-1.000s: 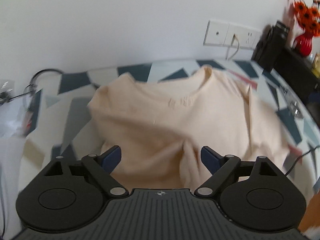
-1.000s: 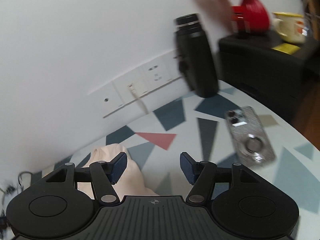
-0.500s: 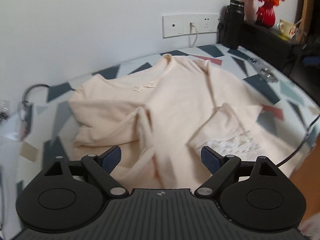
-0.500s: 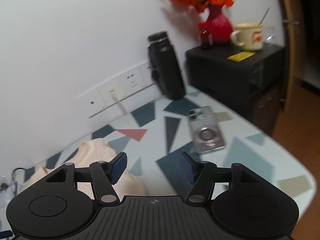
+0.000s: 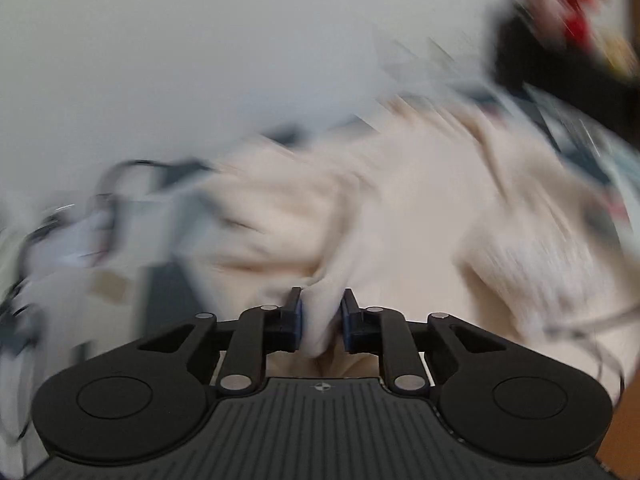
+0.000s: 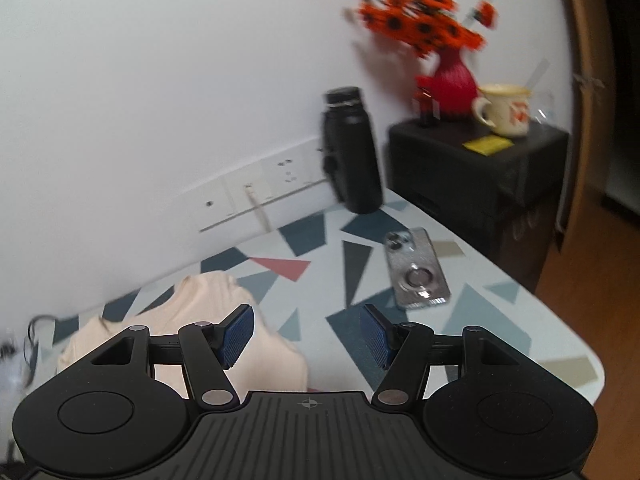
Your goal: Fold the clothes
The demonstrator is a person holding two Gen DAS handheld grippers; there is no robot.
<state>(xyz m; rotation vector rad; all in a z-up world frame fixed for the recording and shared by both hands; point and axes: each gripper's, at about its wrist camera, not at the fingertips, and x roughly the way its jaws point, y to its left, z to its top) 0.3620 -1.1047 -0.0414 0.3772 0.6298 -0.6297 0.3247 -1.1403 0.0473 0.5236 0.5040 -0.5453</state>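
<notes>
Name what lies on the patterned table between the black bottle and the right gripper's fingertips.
In the right wrist view, only bare table lies between the black bottle and the right gripper; the phone sits off to the side.

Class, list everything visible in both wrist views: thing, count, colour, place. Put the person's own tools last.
shirt: one, cream, spread on the table
table: one, pale with dark and red triangles
phone: one, clear-cased, on the table
flask: one, black, against the wall
wall sockets: a row, white
cabinet: one, black, beside the table
vase: one, red, orange flowers, on the cabinet
mug: one, cream, on the cabinet
left tongs: shut on a shirt fold
right tongs: open, empty
</notes>
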